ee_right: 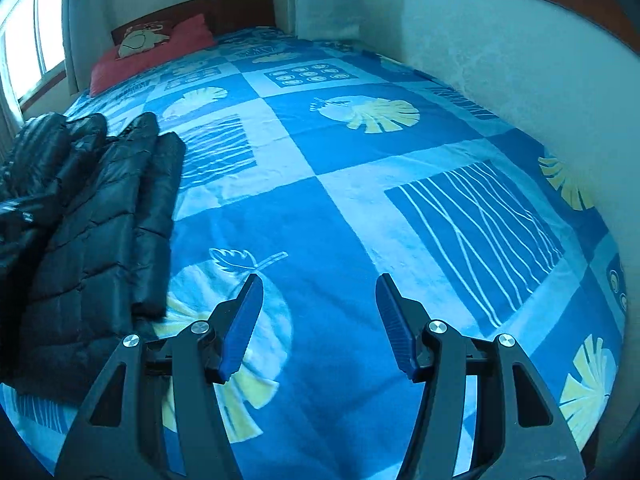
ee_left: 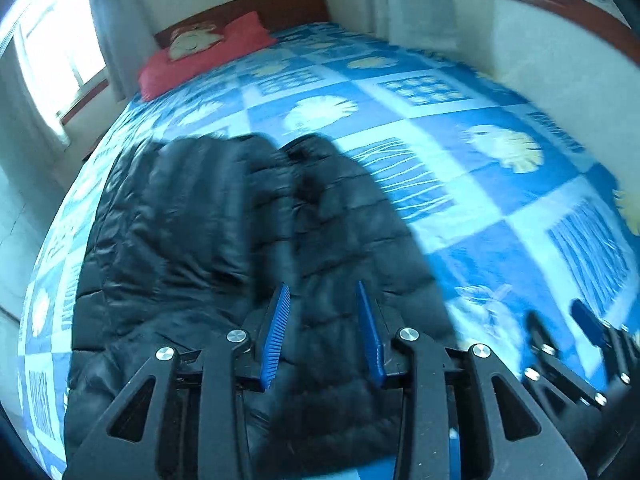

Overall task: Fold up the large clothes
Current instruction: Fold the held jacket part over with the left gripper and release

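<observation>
A black quilted puffer jacket (ee_left: 208,240) lies on the blue patterned bedspread (ee_left: 460,168), its sides laid in over the middle. In the left wrist view it fills the lower left. My left gripper (ee_left: 323,285) hovers just over its near end, blue pads apart, with only jacket fabric showing below the gap and nothing pinched. The right gripper (ee_left: 560,320) shows blurred at the lower right, over bare bedspread. In the right wrist view the right gripper (ee_right: 320,278) stands open above the bedspread (ee_right: 360,200), empty, with the jacket (ee_right: 100,220) off to its left.
A red pillow (ee_right: 152,54) lies by the wooden headboard (ee_right: 240,4) at the far end. A white wall (ee_right: 500,60) runs along the bed's right side. A window (ee_right: 36,28) and curtain are on the left, and the bed's left edge drops to the floor (ee_left: 24,208).
</observation>
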`<act>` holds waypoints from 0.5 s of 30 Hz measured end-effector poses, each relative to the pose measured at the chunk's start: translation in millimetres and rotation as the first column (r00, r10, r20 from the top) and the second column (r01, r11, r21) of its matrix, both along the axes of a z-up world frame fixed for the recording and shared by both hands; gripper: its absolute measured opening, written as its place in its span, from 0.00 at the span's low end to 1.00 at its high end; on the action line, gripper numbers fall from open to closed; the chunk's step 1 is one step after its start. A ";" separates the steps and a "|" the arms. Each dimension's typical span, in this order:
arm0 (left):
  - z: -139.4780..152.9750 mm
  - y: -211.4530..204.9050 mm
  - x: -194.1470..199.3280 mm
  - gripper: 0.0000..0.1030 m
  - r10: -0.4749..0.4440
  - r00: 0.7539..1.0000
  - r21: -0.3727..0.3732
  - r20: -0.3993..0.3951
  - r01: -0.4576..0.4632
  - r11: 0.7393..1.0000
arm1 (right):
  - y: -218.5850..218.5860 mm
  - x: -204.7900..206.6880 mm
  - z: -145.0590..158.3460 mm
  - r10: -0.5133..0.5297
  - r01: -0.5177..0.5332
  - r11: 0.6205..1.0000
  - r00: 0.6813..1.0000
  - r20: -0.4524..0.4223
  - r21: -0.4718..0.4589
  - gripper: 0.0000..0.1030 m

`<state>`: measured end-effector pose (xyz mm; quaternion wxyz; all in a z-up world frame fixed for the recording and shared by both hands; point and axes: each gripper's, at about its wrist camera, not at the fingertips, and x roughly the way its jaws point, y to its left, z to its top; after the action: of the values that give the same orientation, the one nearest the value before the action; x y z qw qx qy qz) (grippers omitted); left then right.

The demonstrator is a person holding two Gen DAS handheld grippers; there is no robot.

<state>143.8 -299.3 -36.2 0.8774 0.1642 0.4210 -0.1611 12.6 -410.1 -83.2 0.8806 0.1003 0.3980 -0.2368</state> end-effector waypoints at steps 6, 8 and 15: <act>44.1 8.2 -43.2 0.35 -0.091 0.992 -0.042 0.084 0.095 0.995 | 1.1 -7.1 8.1 -0.007 0.007 1.000 1.000 0.006 -0.012 0.57; 60.4 25.4 -57.0 0.35 -0.101 0.987 -0.046 0.126 0.108 0.993 | 5.8 -7.0 12.2 0.002 -0.002 1.000 1.000 0.010 -0.022 0.57; 96.2 118.8 -51.4 0.45 0.008 0.980 -0.069 0.198 0.006 0.998 | 37.2 3.1 27.4 0.060 -0.059 0.997 0.998 0.019 -0.058 0.57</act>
<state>92.4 -180.5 60.0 0.9203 0.1486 0.3257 -0.1580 15.7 -372.9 -55.8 0.8939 0.0656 0.3845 -0.2210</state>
